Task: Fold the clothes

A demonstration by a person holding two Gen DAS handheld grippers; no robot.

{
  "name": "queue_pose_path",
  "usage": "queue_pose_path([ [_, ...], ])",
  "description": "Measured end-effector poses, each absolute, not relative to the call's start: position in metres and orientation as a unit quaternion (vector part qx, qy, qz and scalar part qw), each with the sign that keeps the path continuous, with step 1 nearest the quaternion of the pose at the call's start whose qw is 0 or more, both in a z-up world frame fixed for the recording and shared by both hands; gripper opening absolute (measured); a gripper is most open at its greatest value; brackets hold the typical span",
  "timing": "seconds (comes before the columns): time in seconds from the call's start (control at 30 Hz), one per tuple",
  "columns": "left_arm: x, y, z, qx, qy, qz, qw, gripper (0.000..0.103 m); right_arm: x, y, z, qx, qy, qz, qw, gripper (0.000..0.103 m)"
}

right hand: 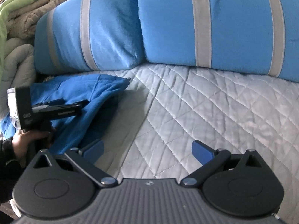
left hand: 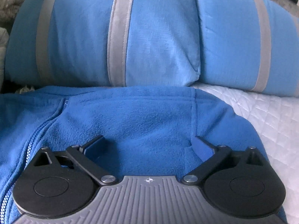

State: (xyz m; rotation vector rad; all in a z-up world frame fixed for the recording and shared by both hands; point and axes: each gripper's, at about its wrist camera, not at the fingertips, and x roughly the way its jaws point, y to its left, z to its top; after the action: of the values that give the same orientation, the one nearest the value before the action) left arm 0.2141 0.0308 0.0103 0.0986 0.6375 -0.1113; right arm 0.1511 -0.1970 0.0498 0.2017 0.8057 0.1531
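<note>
Your left tool [left hand: 148, 145] is hovering over the blue fleece jacket [left hand: 130, 115], fingers spread wide — nothing clamped between them. The jacket is lying across the lower half of the left wrist frame, below two blue pillows [left hand: 104, 37]. Your right tool [right hand: 147, 149] is standing apart too — over the bare quilted bed cover [right hand: 205, 102].

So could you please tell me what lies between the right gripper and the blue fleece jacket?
Only bare quilted bedcover; the right wrist view shows the right gripper open over it, the blue fleece jacket beside.
</note>
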Motion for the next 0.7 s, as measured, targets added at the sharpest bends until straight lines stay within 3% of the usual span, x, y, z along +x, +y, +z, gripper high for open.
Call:
queue_pose_path([
  [0.2, 0.201, 0.036, 0.038, 0.033, 0.337, -0.081, 0.937, 0.102, 0.148, -0.206, 0.046, 0.081, 0.380, 0.041, 0.921, 0.103],
  [0.4, 0.155, 0.041, 0.105, 0.067, 0.292, -0.085, 0.950, 0.102, 0.144, -0.220, 0.044, 0.086, 0.361, -0.005, 0.928, 0.103],
  [0.7, 0.096, 0.010, 0.167, 0.063, 0.292, -0.110, 0.948, 0.102, 0.137, -0.222, 0.047, 0.091, 0.360, -0.051, 0.927, 0.103],
])
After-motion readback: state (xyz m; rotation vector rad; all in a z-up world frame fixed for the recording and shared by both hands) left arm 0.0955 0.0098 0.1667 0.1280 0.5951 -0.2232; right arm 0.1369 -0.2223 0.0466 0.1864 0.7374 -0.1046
